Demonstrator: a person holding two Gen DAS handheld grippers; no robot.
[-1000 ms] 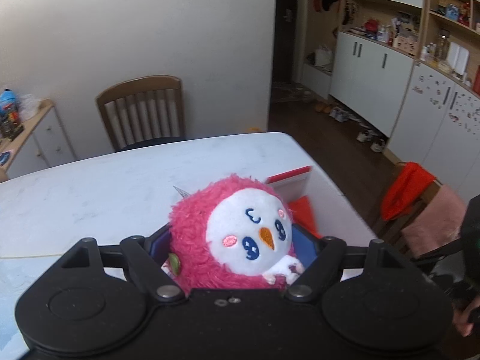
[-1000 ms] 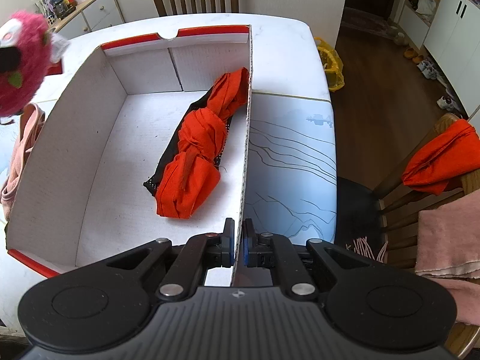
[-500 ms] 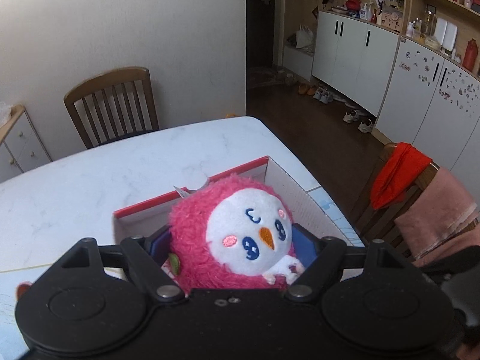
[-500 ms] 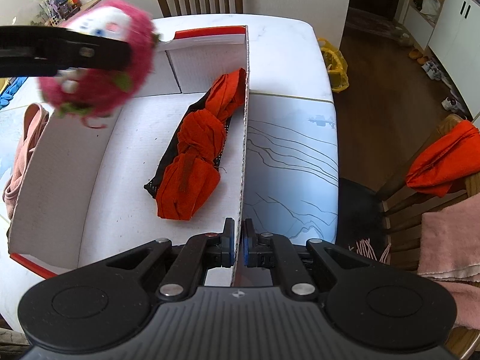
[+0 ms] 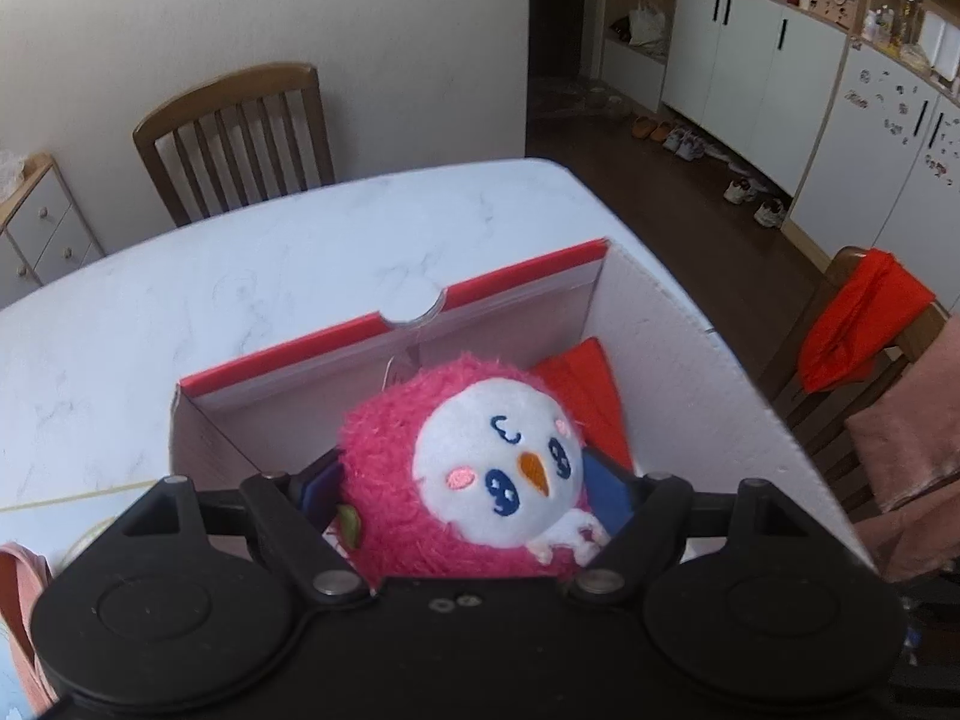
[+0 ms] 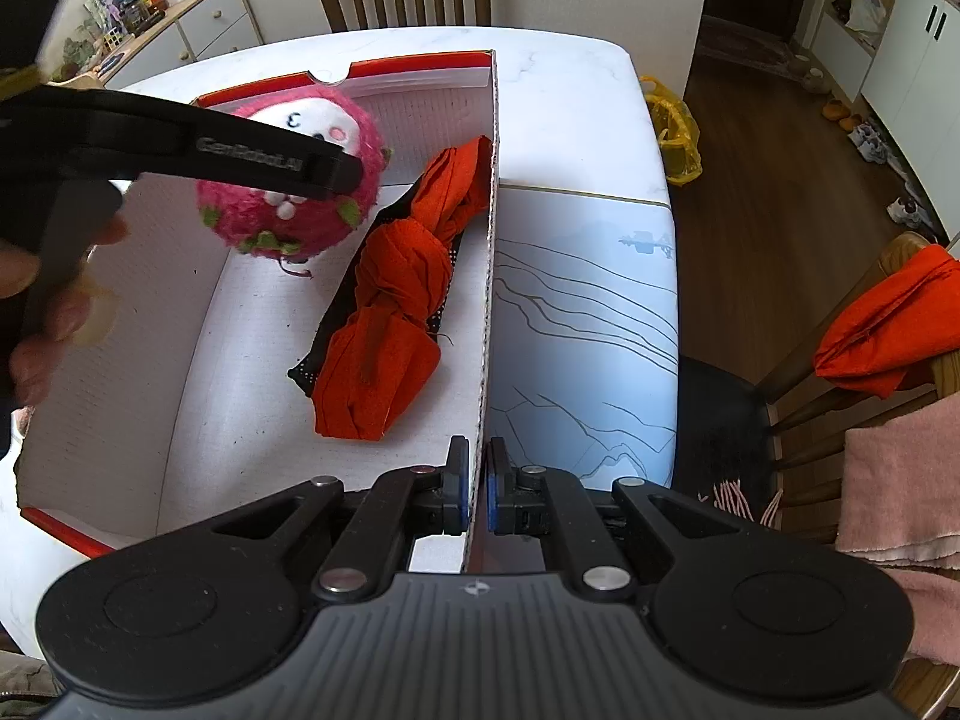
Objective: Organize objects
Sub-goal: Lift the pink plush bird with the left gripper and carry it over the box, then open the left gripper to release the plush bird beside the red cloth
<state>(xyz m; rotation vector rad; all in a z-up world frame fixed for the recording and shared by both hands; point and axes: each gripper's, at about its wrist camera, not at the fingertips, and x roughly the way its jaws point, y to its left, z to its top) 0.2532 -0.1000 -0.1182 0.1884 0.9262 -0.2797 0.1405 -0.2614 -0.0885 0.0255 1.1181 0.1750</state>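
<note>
Pink plush: our left tool (image 5: 474, 492) pinches the fluffy pink bird toy (image 5: 480, 480) between wide-spread jaws, upper left of the right wrist view.
Box: the white cardboard box (image 6: 120, 372) lies directly under the toy, which we judge hangs clear of its floor.
Neighbour: the knotted orange cloth (image 6: 396, 312) runs lengthwise along the box's right wall, just right of the toy.
Right tool: our right tool (image 6: 477, 489) is pressed together on that wall's near edge.
Coming move: we judge it a straight drop, left of the cloth.

A lived-in home dining room — a marble-look table (image 5: 252, 276) with wooden chairs (image 5: 240, 132). White cupboards (image 5: 756, 54) carry cluttered shelves, and shoes (image 5: 678, 138) line the dark floor.
</note>
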